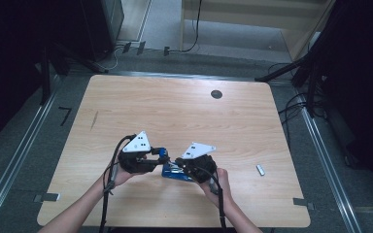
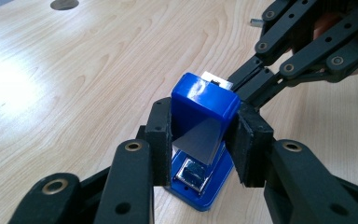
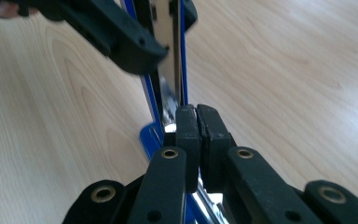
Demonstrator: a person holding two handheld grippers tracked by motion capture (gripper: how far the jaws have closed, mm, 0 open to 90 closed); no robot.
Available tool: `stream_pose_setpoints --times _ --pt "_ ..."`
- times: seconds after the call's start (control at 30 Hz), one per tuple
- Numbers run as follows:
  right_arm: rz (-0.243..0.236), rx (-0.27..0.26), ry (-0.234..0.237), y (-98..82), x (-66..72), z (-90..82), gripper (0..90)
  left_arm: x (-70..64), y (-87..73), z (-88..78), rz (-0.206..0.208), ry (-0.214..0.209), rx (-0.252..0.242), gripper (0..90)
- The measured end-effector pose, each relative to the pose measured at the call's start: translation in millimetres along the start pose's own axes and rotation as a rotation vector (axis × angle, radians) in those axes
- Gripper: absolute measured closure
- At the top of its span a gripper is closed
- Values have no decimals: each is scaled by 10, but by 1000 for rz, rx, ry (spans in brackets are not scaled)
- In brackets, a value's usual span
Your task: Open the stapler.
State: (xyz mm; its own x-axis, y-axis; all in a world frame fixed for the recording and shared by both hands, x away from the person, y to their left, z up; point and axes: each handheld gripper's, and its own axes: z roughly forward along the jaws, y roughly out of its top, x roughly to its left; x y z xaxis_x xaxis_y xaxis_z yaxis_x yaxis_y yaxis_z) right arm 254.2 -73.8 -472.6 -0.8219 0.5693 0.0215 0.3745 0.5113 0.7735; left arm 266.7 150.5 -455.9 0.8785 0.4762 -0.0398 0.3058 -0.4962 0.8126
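A blue stapler [image 1: 175, 171] lies near the front of the wooden table [image 1: 175, 111], between both hands. In the left gripper view its blue top [image 2: 205, 105] is swung up off the base [image 2: 200, 191], with the metal staple channel [image 2: 193, 170] showing below. My left gripper [image 2: 205, 142] is shut on that top, one pad on each side. My right gripper [image 3: 196, 123] is shut, pads together, with its tips at the stapler's rear metal part [image 2: 216, 79]. Whether it pinches a thin piece there I cannot tell. From above, the left gripper [image 1: 161, 156] and right gripper [image 1: 177, 164] meet at the stapler.
A small silver metal piece [image 1: 260, 169] lies on the table to the right of the hands. A dark round hole [image 1: 216, 94] sits in the tabletop at the back. Cables and dark stands surround the table.
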Motion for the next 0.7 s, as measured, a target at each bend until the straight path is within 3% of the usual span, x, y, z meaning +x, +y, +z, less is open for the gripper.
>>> stream_pose_setpoints --times 0.07,0.3,0.7 --pt "10 -27 17 20 6 25 900 -2 -3 -2 -1 0 0 647" --pt "-13 -49 18 62 29 89 900 3 -5 0 4 -5 -4 646" --pt "-9 -60 61 67 -35 119 899 29 -20 -5 -4 -19 -10 645"
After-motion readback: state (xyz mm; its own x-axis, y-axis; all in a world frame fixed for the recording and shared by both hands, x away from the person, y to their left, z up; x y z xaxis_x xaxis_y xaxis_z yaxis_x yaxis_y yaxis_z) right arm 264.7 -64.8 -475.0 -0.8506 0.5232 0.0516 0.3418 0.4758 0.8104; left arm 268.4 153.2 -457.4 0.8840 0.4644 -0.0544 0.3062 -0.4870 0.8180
